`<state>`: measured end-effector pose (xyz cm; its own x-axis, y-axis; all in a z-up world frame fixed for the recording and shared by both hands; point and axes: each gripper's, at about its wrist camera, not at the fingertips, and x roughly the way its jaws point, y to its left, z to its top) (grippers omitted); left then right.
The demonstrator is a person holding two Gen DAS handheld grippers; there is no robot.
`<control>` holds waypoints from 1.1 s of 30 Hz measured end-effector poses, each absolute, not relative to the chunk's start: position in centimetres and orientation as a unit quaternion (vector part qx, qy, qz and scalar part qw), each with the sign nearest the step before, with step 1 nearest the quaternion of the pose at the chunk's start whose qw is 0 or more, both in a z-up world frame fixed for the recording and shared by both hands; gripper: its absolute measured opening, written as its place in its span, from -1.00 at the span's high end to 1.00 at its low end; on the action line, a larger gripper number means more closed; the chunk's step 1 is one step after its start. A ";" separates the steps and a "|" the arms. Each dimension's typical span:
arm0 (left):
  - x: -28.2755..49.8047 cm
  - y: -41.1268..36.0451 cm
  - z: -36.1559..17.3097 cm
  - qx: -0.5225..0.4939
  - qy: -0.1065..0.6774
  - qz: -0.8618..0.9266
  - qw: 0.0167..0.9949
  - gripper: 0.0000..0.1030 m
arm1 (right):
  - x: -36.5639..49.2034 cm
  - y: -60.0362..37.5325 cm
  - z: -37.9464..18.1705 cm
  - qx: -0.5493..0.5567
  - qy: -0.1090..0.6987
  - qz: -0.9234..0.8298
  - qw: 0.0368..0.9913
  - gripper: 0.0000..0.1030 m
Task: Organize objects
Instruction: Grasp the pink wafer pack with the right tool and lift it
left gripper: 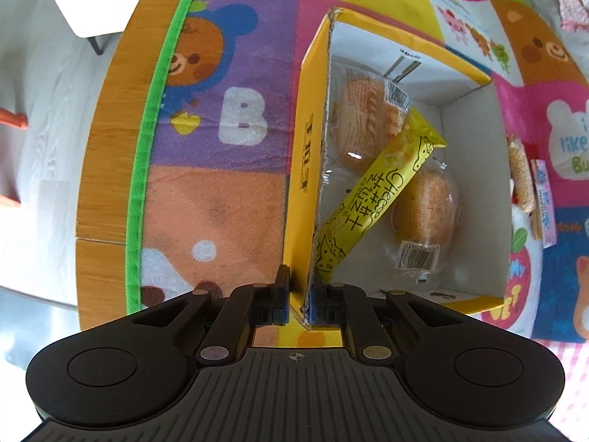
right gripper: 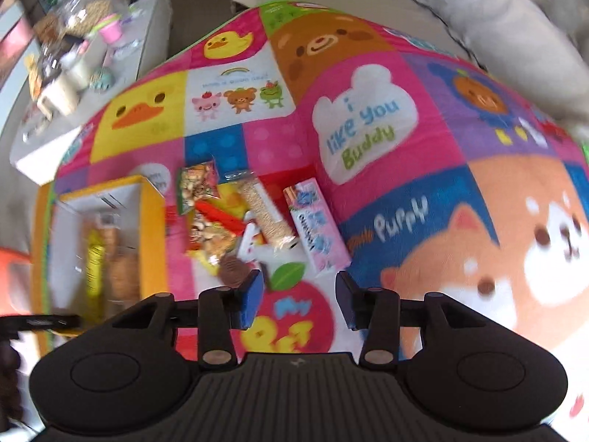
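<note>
**Left tool pinches the box wall; right tool spread above the snacks**

In the left wrist view the left tool [left gripper: 299, 300] sits at the lower middle of the frame, its blue pads pressed on either side of the near corner of the box [left gripper: 307, 140], one pad outside the yellow wall and one inside. The box is yellow outside and white inside, open at the top, and fills the centre and right of the frame on a cartoon-patterned mat [left gripper: 228, 118]. Inside it lie two buns [left gripper: 423, 210] in clear wrap, one toward the upper middle and one toward the lower right, with a yellow cheese stick [left gripper: 383, 191] slanting across them, its lower end against the gripped wall. The mat covers a wooden bench [left gripper: 110, 118] whose bare edge shows at the left of the frame.

In the right wrist view, which is blurred, the right tool [right gripper: 300, 300] is at the lower middle with its fingers spread and nothing between them; only the mat's apple picture shows in the gap. Just above it, in the middle of the frame, a loose pile of snacks [right gripper: 221, 217] rests on the mat, with a pink carton [right gripper: 316, 228] on its right side and a long clear pack of pale grains [right gripper: 263, 217] beside that. The box appears at the left of this frame, next to the pile.
</note>
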<state>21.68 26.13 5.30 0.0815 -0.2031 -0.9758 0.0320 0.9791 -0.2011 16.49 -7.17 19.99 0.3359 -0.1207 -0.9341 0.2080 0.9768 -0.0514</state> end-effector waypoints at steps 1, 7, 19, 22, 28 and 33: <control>21.7 25.8 5.3 -0.056 0.675 -0.079 0.732 0.81 | 17.2 -6.8 19.3 0.021 0.564 -0.087 0.821 0.16; 22.3 25.2 5.5 -0.050 0.684 -0.057 0.726 0.83 | 22.0 -6.3 13.7 -0.038 0.558 -0.044 0.828 0.17; 22.6 25.4 5.2 -0.076 0.688 -0.032 0.721 0.82 | 24.2 -11.4 6.0 0.006 0.604 -0.049 0.795 0.13; 22.7 25.4 5.1 -0.076 0.688 -0.033 0.721 0.82 | 24.2 -10.9 5.6 0.017 0.612 -0.047 0.789 0.32; 22.9 25.7 5.0 -0.087 0.690 -0.026 0.719 0.81 | 22.1 -9.3 5.5 0.053 0.630 -0.059 0.773 0.50; 23.2 25.4 5.0 -0.085 0.686 -0.033 0.721 0.81 | 19.1 -7.4 5.7 0.091 0.649 -0.056 0.753 0.50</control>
<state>23.24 25.43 4.97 0.0554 -0.1649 -0.9848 -0.0694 0.9832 -0.1685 19.10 -7.42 5.74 0.1522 0.0338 -0.9878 0.2031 0.9770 0.0647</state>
